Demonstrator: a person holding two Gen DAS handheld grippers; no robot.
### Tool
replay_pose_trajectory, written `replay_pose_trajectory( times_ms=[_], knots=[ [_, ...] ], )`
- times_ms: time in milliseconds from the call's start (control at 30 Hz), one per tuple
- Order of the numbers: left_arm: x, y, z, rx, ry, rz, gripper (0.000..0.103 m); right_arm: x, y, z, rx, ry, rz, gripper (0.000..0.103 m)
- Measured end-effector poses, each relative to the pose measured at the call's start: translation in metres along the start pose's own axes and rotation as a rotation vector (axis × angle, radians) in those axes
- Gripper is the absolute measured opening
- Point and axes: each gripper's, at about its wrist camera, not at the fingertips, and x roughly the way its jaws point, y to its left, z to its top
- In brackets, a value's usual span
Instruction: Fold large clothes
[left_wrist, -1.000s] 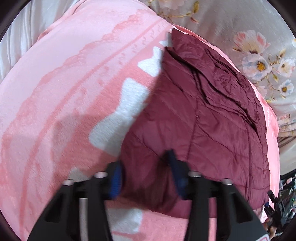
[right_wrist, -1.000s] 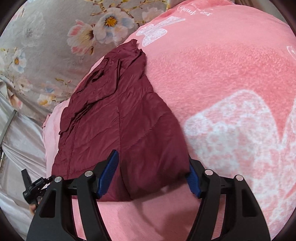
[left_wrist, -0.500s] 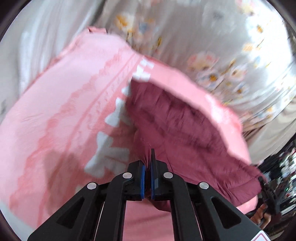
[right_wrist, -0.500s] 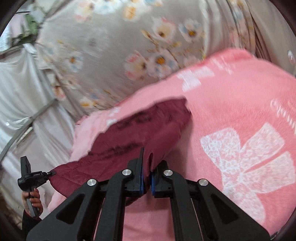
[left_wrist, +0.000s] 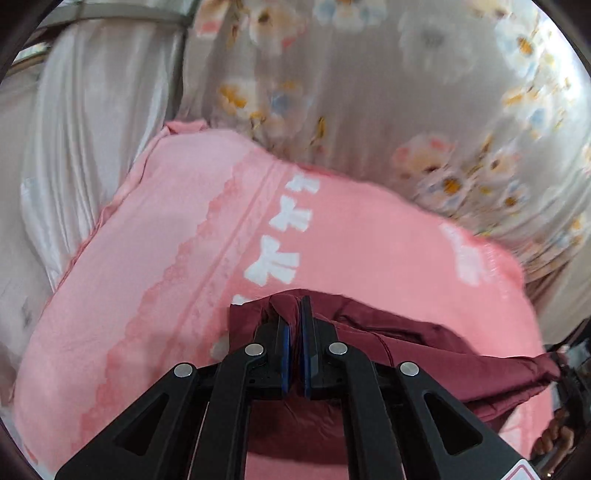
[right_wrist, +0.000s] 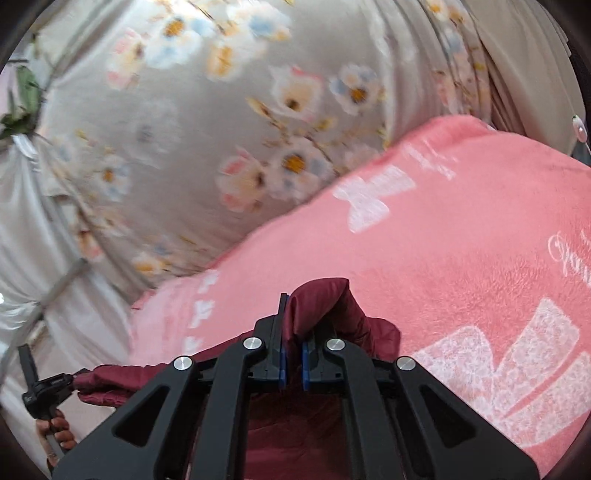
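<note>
A dark maroon quilted garment (left_wrist: 424, 343) is lifted off a pink blanket (left_wrist: 177, 236). My left gripper (left_wrist: 294, 325) is shut on one bunched corner of the garment, whose cloth stretches away to the right. My right gripper (right_wrist: 291, 325) is shut on the other corner of the maroon garment (right_wrist: 325, 306), which bulges up between and over its blue pads. In the right wrist view the cloth runs left to the other gripper (right_wrist: 44, 391), held by a hand (right_wrist: 59, 435). The garment's hanging lower part is hidden under the grippers.
The pink blanket (right_wrist: 461, 258) with white bow prints covers the bed. A grey floral curtain (left_wrist: 369, 92) hangs behind it. White drapes (left_wrist: 85, 122) stand at the left. In the left wrist view a hand (left_wrist: 554, 435) shows at the lower right edge.
Both grippers closed on the garment's near edge and rose, lifting it off the blanket. The views tilted up, so the curtain fills more of each frame.
</note>
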Motion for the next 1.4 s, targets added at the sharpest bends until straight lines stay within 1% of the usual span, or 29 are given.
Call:
replay_pose_trajectory(
  times_ms=[67, 133, 233, 333, 400, 533, 633, 767, 833, 867, 900, 967, 1000, 1033, 1067, 1100, 1133, 1167, 1233, 1300, 1333, 1400],
  knots=[
    [0.050, -0.006, 0.004, 0.020, 0.059, 0.072, 0.004, 0.039, -0.002, -0.008, -0.022, 0.046, -0.080, 0.004],
    [0.094, -0.005, 0.002, 0.024, 0.108, 0.126, 0.004, 0.069, -0.006, -0.016, -0.031, 0.088, -0.125, 0.004],
    [0.148, 0.003, -0.009, 0.011, 0.192, 0.167, 0.004, 0.103, -0.016, -0.024, -0.029, 0.137, -0.173, 0.004],
    [0.177, 0.008, -0.019, 0.003, 0.226, 0.191, 0.005, 0.128, -0.022, -0.031, -0.035, 0.162, -0.208, 0.005],
    [0.189, 0.008, -0.024, 0.002, 0.236, 0.201, 0.006, 0.140, -0.024, -0.035, -0.036, 0.177, -0.227, 0.005],
    [0.206, 0.009, -0.029, 0.017, 0.242, 0.209, 0.009, 0.164, -0.029, -0.048, -0.058, 0.209, -0.273, 0.006],
    [0.217, 0.008, -0.032, 0.031, 0.231, 0.202, 0.011, 0.175, -0.034, -0.056, -0.058, 0.219, -0.288, 0.005],
    [0.220, 0.006, -0.033, 0.046, 0.207, 0.191, 0.012, 0.172, -0.035, -0.055, -0.054, 0.214, -0.270, 0.008],
    [0.215, 0.009, -0.030, 0.040, 0.204, 0.177, 0.013, 0.160, -0.036, -0.047, -0.026, 0.192, -0.228, 0.012],
    [0.207, 0.011, -0.027, 0.035, 0.195, 0.164, 0.015, 0.150, -0.038, -0.042, 0.004, 0.170, -0.193, 0.019],
    [0.196, 0.015, -0.021, 0.029, 0.173, 0.141, 0.016, 0.141, -0.040, -0.038, 0.027, 0.150, -0.162, 0.027],
    [0.176, 0.020, -0.012, 0.012, 0.137, 0.090, 0.019, 0.121, -0.039, -0.028, 0.044, 0.096, -0.124, 0.037],
    [0.166, 0.023, -0.007, 0.002, 0.115, 0.070, 0.034, 0.112, -0.036, -0.025, 0.036, 0.073, -0.123, 0.043],
    [0.151, 0.027, 0.002, -0.009, 0.072, 0.093, 0.051, 0.103, -0.032, -0.022, 0.017, 0.041, -0.134, 0.047],
    [0.135, 0.031, 0.009, -0.025, 0.007, 0.139, 0.082, 0.094, -0.029, -0.020, -0.002, 0.009, -0.144, 0.055],
    [0.122, 0.034, 0.014, -0.037, -0.044, 0.153, 0.085, 0.084, -0.023, -0.018, -0.029, -0.027, -0.155, 0.057],
    [0.108, 0.037, 0.020, -0.043, -0.097, 0.155, 0.085, 0.078, -0.018, -0.016, -0.045, -0.044, -0.161, 0.057],
    [0.098, 0.039, 0.027, -0.041, -0.113, 0.152, 0.085, 0.073, -0.013, -0.015, -0.061, -0.056, -0.170, 0.057],
    [0.088, 0.038, 0.037, -0.047, -0.110, 0.144, 0.085, 0.071, 0.002, -0.016, -0.092, -0.046, -0.168, 0.057],
    [0.085, 0.027, 0.040, -0.032, -0.089, 0.113, 0.084, 0.079, 0.028, -0.022, -0.161, 0.004, -0.129, 0.057],
    [0.085, 0.013, 0.037, 0.001, -0.070, 0.074, 0.084, 0.084, 0.039, -0.028, -0.194, 0.033, -0.114, 0.057],
    [0.090, -0.016, 0.026, 0.072, -0.037, 0.032, 0.084, 0.106, 0.069, -0.043, -0.271, 0.127, -0.064, 0.057]
  ],
)
